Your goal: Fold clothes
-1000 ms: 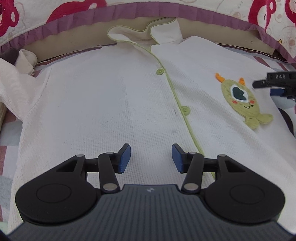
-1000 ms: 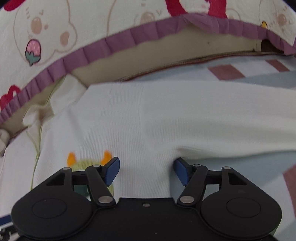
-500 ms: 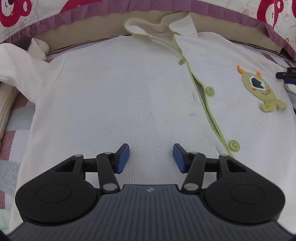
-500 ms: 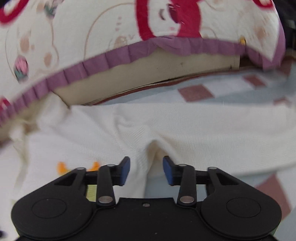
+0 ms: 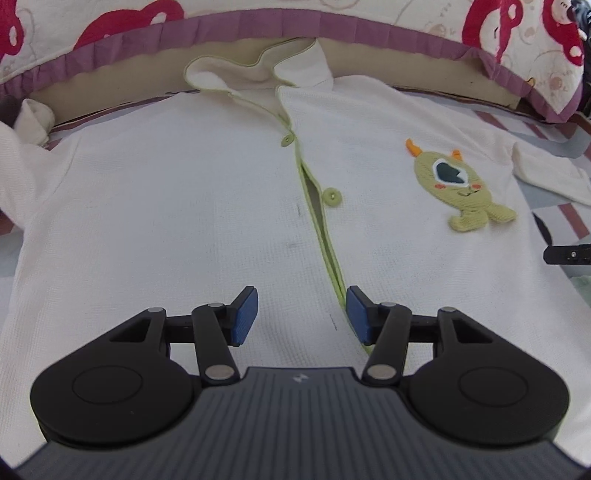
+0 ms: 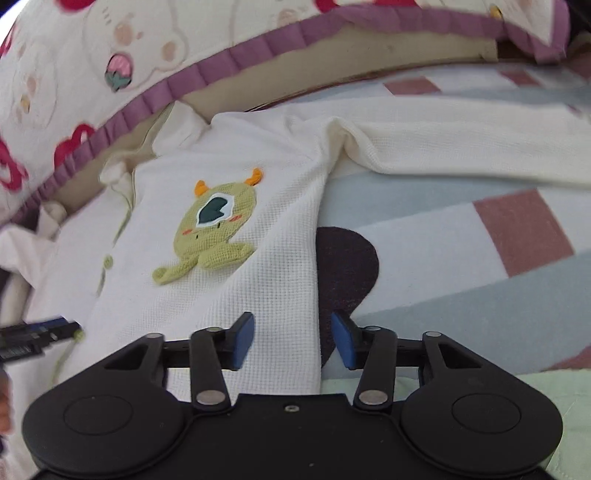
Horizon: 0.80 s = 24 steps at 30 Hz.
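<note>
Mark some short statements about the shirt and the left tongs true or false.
The shirt lies front up, collar toward the frilled pillow. True.
The monster patch is blue. False: it is green with orange horns.
The left tongs clamp the collar. False: they stand open over the shirt's front, gripping nothing.
The buttons are green. True.
The sleeve beside the patch is folded across the chest. False: it lies stretched out sideways on the sheet.
</note>
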Each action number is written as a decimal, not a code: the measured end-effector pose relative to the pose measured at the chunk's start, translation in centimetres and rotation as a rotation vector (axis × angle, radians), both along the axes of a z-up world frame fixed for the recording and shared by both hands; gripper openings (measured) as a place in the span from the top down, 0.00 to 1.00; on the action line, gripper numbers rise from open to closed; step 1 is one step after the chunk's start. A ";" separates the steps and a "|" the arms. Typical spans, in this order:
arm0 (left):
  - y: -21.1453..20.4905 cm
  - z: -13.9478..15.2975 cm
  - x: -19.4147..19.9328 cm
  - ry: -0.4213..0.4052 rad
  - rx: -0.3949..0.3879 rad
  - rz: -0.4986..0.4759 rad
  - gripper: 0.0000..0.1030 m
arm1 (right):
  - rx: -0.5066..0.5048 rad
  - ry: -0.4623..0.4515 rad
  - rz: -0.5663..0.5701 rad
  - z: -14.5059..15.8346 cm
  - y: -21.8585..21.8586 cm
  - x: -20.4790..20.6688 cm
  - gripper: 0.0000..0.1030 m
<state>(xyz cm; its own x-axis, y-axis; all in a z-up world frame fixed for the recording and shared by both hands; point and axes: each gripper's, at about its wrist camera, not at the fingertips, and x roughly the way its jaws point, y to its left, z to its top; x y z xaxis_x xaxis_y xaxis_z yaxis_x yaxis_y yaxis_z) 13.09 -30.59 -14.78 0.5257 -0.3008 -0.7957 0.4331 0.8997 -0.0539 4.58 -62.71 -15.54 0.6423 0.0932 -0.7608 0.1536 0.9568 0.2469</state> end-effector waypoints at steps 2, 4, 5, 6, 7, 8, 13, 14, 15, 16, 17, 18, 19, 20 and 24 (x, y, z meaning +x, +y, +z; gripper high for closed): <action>0.2 0.0 -0.4 0.003 0.021 -0.002 0.49 | -0.183 -0.007 0.083 0.1 2.4 -0.1 0.97; 0.8 0.1 -0.8 0.015 0.068 0.000 0.49 | -0.280 0.001 0.049 0.7 3.0 -0.5 0.97; 1.2 0.2 -1.0 0.017 0.087 0.004 0.49 | -0.287 0.003 0.002 0.9 2.5 -0.9 0.99; 1.7 0.2 -1.1 0.017 0.098 0.010 0.49 | -0.261 0.005 -0.038 0.8 1.8 -1.1 0.99; 2.3 0.3 -1.3 0.017 0.108 0.016 0.49 | -0.226 0.005 -0.068 0.6 1.3 -1.2 0.99; 2.8 0.3 -1.4 0.023 0.120 0.023 0.49 | -0.191 0.005 -0.099 0.4 0.8 -1.3 0.99; 5.8 0.6 -0.9 0.042 0.127 0.073 0.49 | -0.283 0.016 -0.171 2.7 1.6 -0.3 0.81; 6.3 0.9 -0.6 0.042 0.121 0.083 0.49 | -0.249 -0.004 -0.184 3.6 1.6 0.2 0.81; 6.8 1.2 -0.1 0.034 0.114 0.085 0.49 | -0.203 -0.024 -0.182 4.5 1.8 0.8 0.81; 7.2 1.5 0.5 0.024 0.106 0.086 0.49 | -0.147 -0.040 -0.151 5.2 2.3 1.6 0.81; 7.6 1.7 1.0 0.014 0.097 0.087 0.49 | -0.105 -0.051 -0.100 5.7 3.3 2.7 0.81; 7.8 2.0 1.7 -0.007 0.092 0.082 0.49 | -0.075 -0.062 -0.038 6.3 4.7 4.1 0.81; 7.9 2.3 2.5 -0.026 0.088 0.072 0.49 | -0.053 -0.072 0.027 6.8 6.2 5.5 0.78; 7.9 2.5 3.4 -0.045 0.085 0.062 0.49 | -0.043 -0.081 0.091 7.3 7.8 7.0 0.69; 8.6 3.3 7.5 -0.112 0.095 0.041 0.49 | -0.026 -0.083 0.237 8.7 13.9 14.4 0.55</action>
<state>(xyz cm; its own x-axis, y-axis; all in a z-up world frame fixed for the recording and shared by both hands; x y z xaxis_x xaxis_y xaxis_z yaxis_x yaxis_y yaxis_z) 20.58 -22.03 -11.45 0.6233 -0.2033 -0.7551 0.3946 0.9154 0.0793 18.97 -48.85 -6.88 0.6655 0.2300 -0.7101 -0.0958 0.9698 0.2243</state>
